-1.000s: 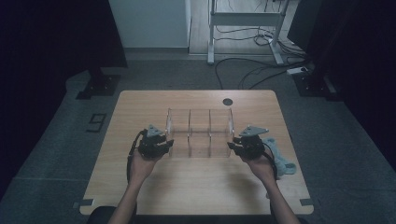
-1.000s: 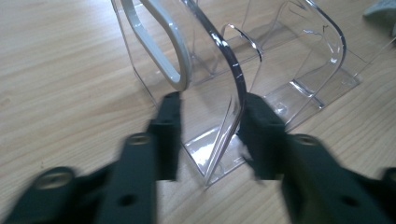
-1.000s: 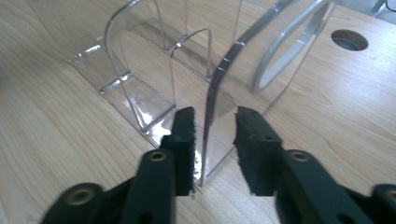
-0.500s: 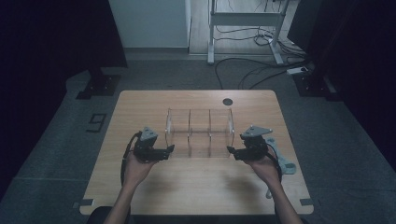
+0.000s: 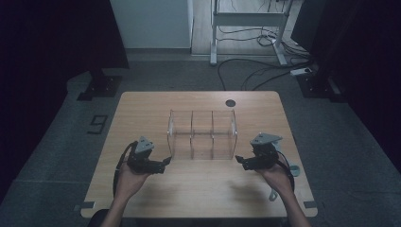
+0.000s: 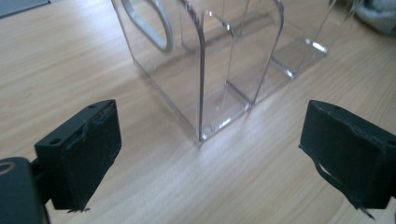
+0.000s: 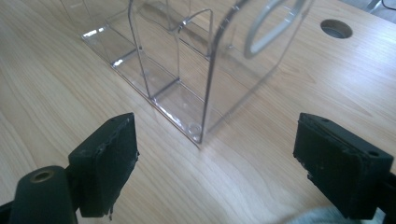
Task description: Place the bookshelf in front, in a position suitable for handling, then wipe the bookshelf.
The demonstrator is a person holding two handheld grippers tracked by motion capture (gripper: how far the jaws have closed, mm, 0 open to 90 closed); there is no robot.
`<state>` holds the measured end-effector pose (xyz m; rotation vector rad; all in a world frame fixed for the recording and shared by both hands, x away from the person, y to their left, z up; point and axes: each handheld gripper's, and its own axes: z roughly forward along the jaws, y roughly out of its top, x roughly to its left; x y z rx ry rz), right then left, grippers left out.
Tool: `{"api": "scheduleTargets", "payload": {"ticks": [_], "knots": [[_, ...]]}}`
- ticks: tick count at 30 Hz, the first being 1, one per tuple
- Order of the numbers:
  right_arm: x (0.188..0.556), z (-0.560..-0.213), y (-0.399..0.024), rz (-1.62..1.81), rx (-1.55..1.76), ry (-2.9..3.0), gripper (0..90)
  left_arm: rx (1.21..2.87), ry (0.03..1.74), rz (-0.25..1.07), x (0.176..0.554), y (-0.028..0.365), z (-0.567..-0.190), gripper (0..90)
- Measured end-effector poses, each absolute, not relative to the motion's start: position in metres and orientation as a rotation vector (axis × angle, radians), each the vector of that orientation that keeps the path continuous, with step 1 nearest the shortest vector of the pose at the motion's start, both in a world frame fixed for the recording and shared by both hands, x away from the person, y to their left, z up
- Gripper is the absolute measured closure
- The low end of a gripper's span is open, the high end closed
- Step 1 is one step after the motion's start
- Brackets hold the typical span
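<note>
Clear acrylic three-compartment organizer [image 5: 202,135]: on wooden table [image 5: 142,106] | left gripper [image 5: 166,161]: beside its left end, jaws just opened, empty | right gripper [image 5: 239,160]: beside its right end, jaws just opened, empty

Clear organizer's [image 6: 219,70] top beyond the picture's edge

High view dim, room black at both sides, table [image 5: 198,189] evenly lit, soft shadows. Both gripper views bright, wood sharp. Glare streaks on the clear organizer [image 6: 205,70] edges. Near jaws slightly soft; far corners blurred.
</note>
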<state>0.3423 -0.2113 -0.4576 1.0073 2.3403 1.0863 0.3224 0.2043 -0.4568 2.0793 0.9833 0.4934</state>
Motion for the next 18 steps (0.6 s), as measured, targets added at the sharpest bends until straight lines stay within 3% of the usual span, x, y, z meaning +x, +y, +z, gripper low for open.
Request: {"api": "scheduleTargets", "payload": {"ticks": [18], "knots": [[0.317,-0.462,-0.252,1.088,1.077,2.295,12.9,2.201,1.002,0.449,0.3,0.223,-0.498,0.0]]}}
